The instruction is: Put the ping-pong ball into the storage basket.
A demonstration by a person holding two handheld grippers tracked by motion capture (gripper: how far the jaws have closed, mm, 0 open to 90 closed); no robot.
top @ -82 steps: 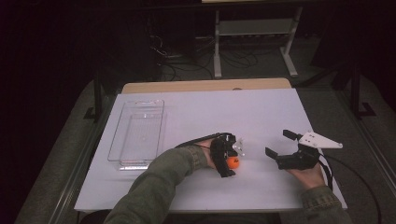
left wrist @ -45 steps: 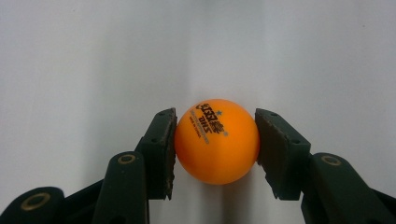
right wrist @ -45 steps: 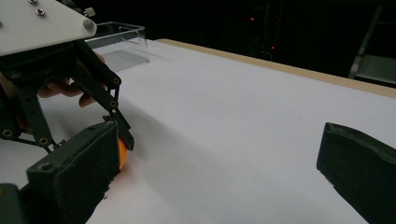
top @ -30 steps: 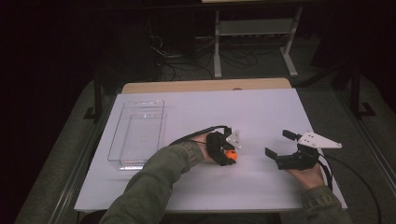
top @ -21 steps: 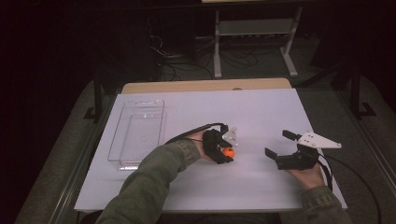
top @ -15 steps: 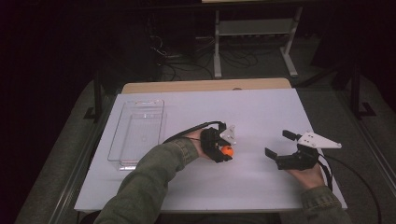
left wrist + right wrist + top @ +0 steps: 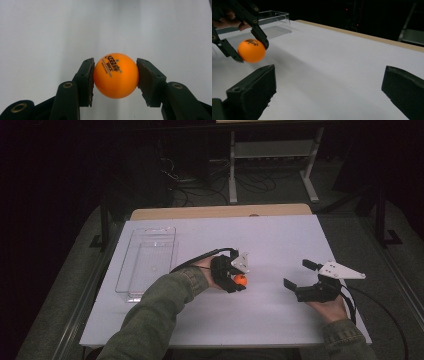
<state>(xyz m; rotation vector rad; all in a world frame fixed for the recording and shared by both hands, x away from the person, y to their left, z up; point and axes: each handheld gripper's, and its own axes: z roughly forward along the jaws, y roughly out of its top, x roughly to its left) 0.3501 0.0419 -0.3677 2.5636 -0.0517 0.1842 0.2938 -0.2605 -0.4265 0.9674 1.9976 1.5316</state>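
Dark print is being shown on the small, round, orange plastic table-tennis ball (image 7: 116, 75), on its upper face, in the left gripper view. The letters "DHS" are being read there, set slantwise, with a small star beside a row of characters above them. A finer line beneath is being left unread, being too small. In the right gripper view the print is being blurred.

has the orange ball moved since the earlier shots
Yes. Clamped in the left gripper, the orange ball has shifted slightly up the high view, away from the table's near edge, with the clear tray staying put.
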